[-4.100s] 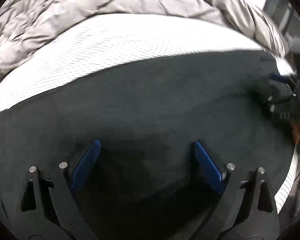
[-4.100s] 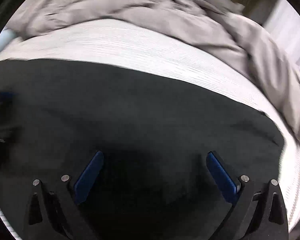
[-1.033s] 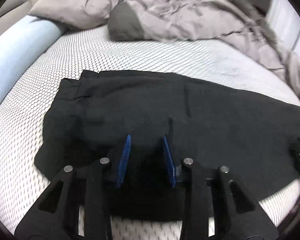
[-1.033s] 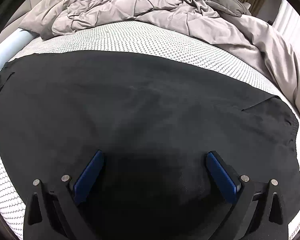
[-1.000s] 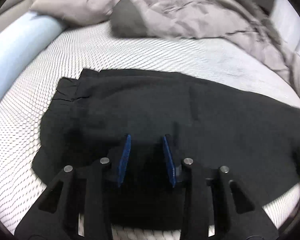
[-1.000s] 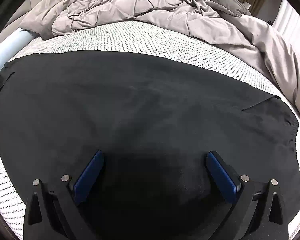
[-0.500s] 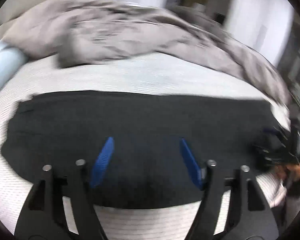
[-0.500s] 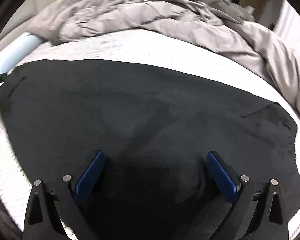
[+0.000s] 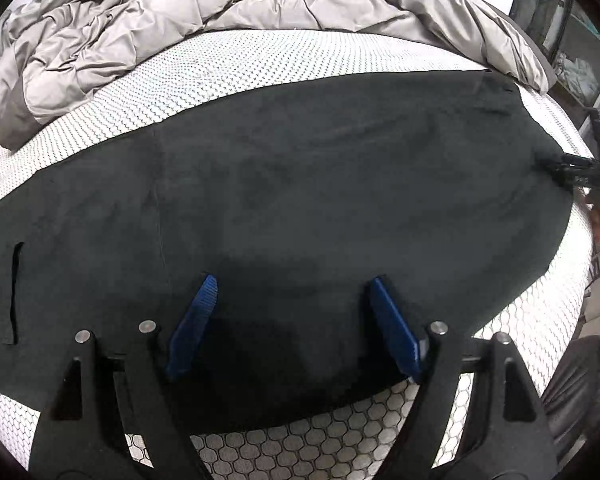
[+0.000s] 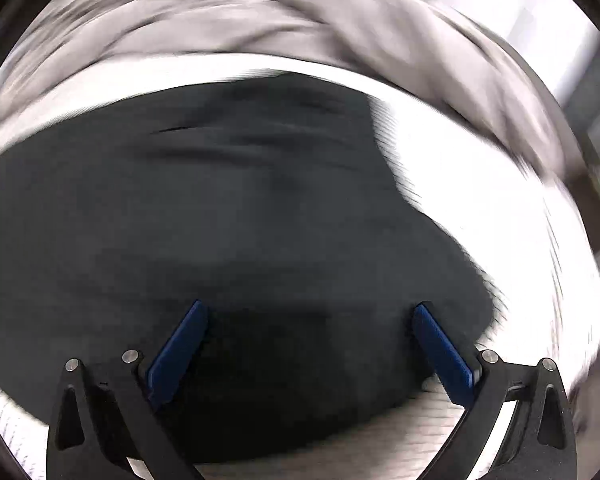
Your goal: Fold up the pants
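Black pants (image 9: 300, 184) lie spread flat across a bed's white honeycomb-patterned mattress (image 9: 228, 64), filling the middle of the left wrist view from 9 o'clock to 3 o'clock. We see a narrow pocket slit (image 9: 15, 288) near the cloth's edge at 9 o'clock, and a faint seam running down from 11 o'clock toward the centre. A rumpled grey quilt (image 9: 172, 12) is heaped along the far side of the mattress, from 10 o'clock round to 1 o'clock, well apart from the near hem.

Our left gripper (image 9: 292, 328) sits low over the near part of the pants at 6 o'clock, its blue-padded fingers (image 9: 192, 328) spread wide with dark cloth between them and nothing pinched. Whether the tips touch the fabric we cannot tell. Bare mattress shows just below the hem at 5 o'clock.

At 3 o'clock in that same view, the right gripper (image 9: 568, 168) meets the far end of the pants at the mattress edge.

The right wrist view is heavily smeared by motion. In it we make out the pants (image 10: 220, 220) covering the left and centre, bright mattress (image 10: 500, 208) from 1 to 4 o'clock, and the quilt (image 10: 260, 12) at 12 o'clock. The right gripper (image 10: 310, 340) has its jaws wide apart over the cloth's near edge, gripping nothing.
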{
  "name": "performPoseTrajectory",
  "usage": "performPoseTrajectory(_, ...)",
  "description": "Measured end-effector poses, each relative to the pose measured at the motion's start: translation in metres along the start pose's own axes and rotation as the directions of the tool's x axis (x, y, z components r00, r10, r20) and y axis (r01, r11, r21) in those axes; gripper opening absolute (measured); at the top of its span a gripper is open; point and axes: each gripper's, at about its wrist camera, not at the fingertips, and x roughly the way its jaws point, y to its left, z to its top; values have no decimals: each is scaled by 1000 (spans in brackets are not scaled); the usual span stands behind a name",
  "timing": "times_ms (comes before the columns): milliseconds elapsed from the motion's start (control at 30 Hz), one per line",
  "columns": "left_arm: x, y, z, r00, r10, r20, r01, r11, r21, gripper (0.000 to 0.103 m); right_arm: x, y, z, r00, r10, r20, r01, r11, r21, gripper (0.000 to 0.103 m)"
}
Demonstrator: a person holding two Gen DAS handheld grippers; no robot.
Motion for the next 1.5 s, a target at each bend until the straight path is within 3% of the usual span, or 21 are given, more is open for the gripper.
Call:
performPoseTrajectory(133, -5, -8, 11, 999, -42, 28, 42, 999, -17, 77, -15, -19, 3, 998, 32, 50, -34, 999, 40, 103)
performPoseTrajectory(267, -23, -33, 14, 992, -95, 87, 97, 995, -20, 77, -22, -54, 3, 987, 138, 77, -150, 969, 194, 103)
performPoseTrajectory(333, -19, -49, 17, 986, -135, 96, 139, 990, -32, 77, -24, -79, 0, 976, 197, 95, -217, 922, 320, 103)
performPoseTrajectory(400, -10, -66, 15, 989, -137, 59, 137, 990, -9, 77, -21, -100, -5, 959, 262, 105, -282, 860, 425, 103)
performPoseTrajectory(500, 9, -89, 9, 998, -58, -7, 58, 995, 75, 78, -10, -114, -13, 931, 353, 94, -353, 800, 485, 102)
performPoseTrajectory(567, 11, -92, 9, 999, -49, 0, 49, 996, 79, 79, -3, -113, -18, 924, 371, 93, -366, 786, 499, 99)
performPoseTrajectory(667, 11, -94, 9, 999, -54, 2, 53, 996, 77, 80, 8, -111, -14, 932, 351, 93, -344, 773, 533, 67)
performPoseTrajectory(700, 11, -94, 9, 999, -55, 2, 54, 996, 72, 80, 6, -109, -12, 936, 337, 101, -338, 781, 526, 53)
performPoseTrajectory(733, 11, -94, 9, 999, -54, 2, 54, 996, 73, 80, -1, -107, -8, 941, 314, 126, -333, 795, 506, 31)
performPoseTrajectory(767, 12, -93, 8, 999, -54, 3, 54, 996, 75, 80, -11, -106, -6, 939, 305, 157, -343, 808, 480, 25)
performPoseTrajectory(833, 12, -92, 8, 998, -56, 3, 56, 996, 72, 80, -23, -110, -7, 931, 313, 189, -366, 805, 468, 22)
performPoseTrajectory(900, 12, -91, 8, 998, -63, 4, 62, 995, 75, 80, -13, -112, -10, 948, 290, 134, -318, 824, 468, 22)
performPoseTrajectory(967, 12, -89, 9, 998, -61, 1, 60, 995, 75, 80, 8, -108, -14, 959, 280, 34, -264, 847, 462, 28)
performPoseTrajectory(1000, 11, -88, 9, 998, -60, 2, 60, 996, 71, 80, 4, -107, -14, 961, 272, 48, -263, 849, 458, 31)
performPoseTrajectory(1100, 5, -82, 10, 998, -61, 13, 60, 996, 61, 80, -21, -113, -9, 980, 163, 117, -200, 857, 475, 62)
performPoseTrajectory(1167, -1, -74, 11, 997, -71, 31, 69, 997, 45, 80, -35, -118, -2, 973, 120, 196, -203, 848, 490, 65)
performPoseTrajectory(1267, -12, -56, 16, 995, -66, 69, 65, 998, 9, 80, -34, -106, 23, 963, 146, 226, -236, 861, 451, 69)
performPoseTrajectory(1300, -17, -47, 18, 995, -59, 85, 60, 998, -6, 80, -31, -101, 33, 963, 151, 222, -236, 871, 431, 75)
performPoseTrajectory(1467, -54, 23, 28, 982, 36, 183, -13, 992, -126, 81, 3, -57, 92, 969, 186, 165, -224, 940, 258, 83)
performPoseTrajectory(1500, -61, 41, 28, 978, 60, 199, -27, 986, -164, 82, 13, -46, 107, 976, 165, 142, -191, 962, 195, 83)
